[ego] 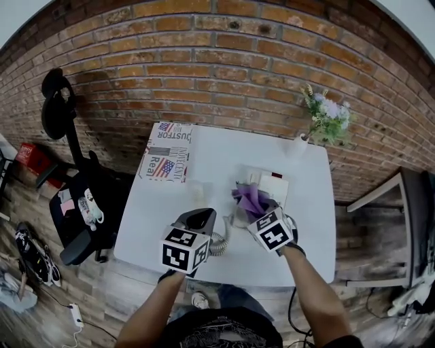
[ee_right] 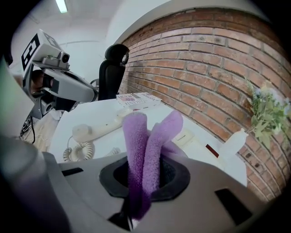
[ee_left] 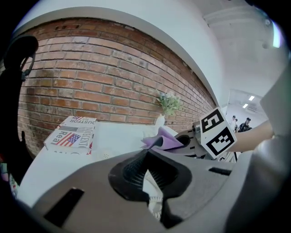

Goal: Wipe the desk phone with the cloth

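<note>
All three views are strongly bent by wide-angle lenses, so that the brick wall (ego: 224, 68) is curved and the corners are darkened to black. The scene is lit brightly and evenly from overhead, a ceiling light (ee_right: 60, 5) being seen in the right gripper view, and the white table (ego: 211, 146) is washed out almost to glare while shadows are kept soft. The purple cloth (ee_right: 143, 154), close to the lens, is rendered slightly out of focus.

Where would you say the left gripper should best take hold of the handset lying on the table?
Probably the slim straight middle of the handset, from above, jaws across its narrow width. It lies flat on the table, its ends bulge, and the coiled cord crowds the nearer end.
</note>
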The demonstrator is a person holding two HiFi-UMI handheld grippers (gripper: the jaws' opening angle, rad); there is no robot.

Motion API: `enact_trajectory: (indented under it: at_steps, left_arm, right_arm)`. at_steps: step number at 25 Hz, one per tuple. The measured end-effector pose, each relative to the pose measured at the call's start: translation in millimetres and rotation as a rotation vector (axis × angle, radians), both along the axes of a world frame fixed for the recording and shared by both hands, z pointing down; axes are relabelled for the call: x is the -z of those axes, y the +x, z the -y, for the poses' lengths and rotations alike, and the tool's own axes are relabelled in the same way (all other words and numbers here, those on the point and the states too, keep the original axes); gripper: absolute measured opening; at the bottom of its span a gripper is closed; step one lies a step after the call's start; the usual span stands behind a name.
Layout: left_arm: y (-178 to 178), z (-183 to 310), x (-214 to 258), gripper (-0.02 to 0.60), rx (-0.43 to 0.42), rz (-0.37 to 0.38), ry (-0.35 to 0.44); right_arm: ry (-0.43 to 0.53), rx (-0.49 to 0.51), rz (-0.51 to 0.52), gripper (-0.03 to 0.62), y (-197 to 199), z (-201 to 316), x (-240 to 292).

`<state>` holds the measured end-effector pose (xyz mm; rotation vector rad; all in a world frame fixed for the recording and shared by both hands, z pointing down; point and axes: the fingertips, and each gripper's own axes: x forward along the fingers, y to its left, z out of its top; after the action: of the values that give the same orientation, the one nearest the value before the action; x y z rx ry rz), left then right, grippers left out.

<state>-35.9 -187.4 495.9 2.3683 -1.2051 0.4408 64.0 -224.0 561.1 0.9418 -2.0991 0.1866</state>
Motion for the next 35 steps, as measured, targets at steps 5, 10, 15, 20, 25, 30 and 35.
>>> enact_trajectory:
  at_steps: [5, 10, 15, 20, 25, 30, 35]
  left_arm:
    - [-4, -13, -1, 0.005, -0.003, -0.005, 0.001]
    - [-8, -24, 0, 0.005, -0.007, -0.007, 0.005]
    - [-11, -33, 1, 0.005, -0.015, -0.011, 0.008]
    - [-14, -41, 1, 0.005, -0.027, -0.011, 0.007]
    - [-12, -44, 0, 0.005, -0.043, -0.012, 0.007]
    - [-7, -42, 1, 0.005, -0.055, -0.015, 0.009]
    - [-2, -30, 4, 0.005, -0.058, -0.012, 0.01]
  right_arm:
    - [-0.024, 0.006, 0.008, 0.048, -7, -22, -6]
    - [-0.041, 0.011, 0.012, 0.048, -11, -42, -12]
    - [-0.064, 0.021, 0.015, 0.048, -16, -62, -18]
    - [-0.082, 0.025, 0.022, 0.048, -20, -80, -22]
    - [-0.081, 0.018, 0.035, 0.048, -22, -91, -23]
    - [-0.035, 0.01, 0.041, 0.048, -17, -85, -2]
    - [0.037, -0.017, 0.09, 0.049, -2, -52, 47]
